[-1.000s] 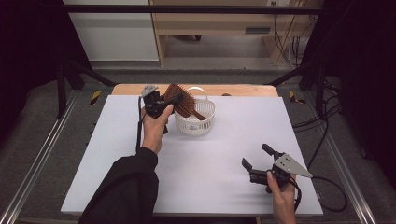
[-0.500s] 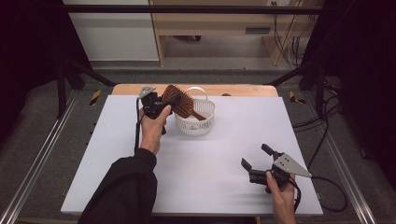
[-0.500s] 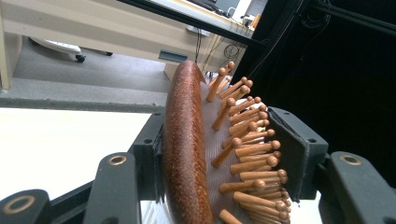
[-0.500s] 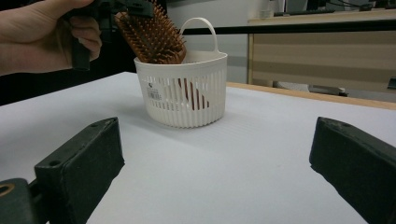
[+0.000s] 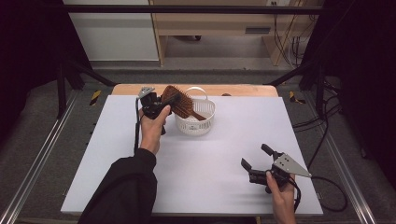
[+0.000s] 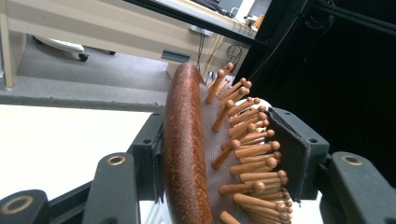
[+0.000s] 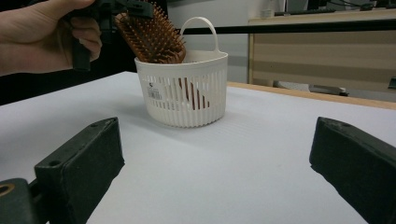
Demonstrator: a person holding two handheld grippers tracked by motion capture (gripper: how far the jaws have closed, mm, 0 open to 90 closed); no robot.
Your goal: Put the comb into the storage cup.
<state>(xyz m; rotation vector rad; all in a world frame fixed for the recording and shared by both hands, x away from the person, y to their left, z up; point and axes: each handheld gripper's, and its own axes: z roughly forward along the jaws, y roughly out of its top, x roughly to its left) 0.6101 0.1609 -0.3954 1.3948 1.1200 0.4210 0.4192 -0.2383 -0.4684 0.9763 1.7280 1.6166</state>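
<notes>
A brown wooden hairbrush [image 5: 177,100] with peg bristles stands tilted, its handle down inside a small white slotted basket [image 5: 205,122] at the table's far middle. My left gripper [image 5: 163,103] is shut on the brush head from the left. In the left gripper view one pad lies on the hairbrush's smooth back [image 6: 184,140] and the other meets the bristle tips. My right gripper [image 5: 256,156] rests open and empty near the front right edge. In the right gripper view its jaws stand wide and face the basket [image 7: 187,102] and the brush [image 7: 154,37].
The white tabletop [image 5: 210,177] lies between the basket and my right gripper. A wooden strip [image 5: 243,89] runs along the table's far edge. Cables [image 5: 322,140] trail off the right side, and a pale wooden desk [image 5: 224,23] stands beyond the table.
</notes>
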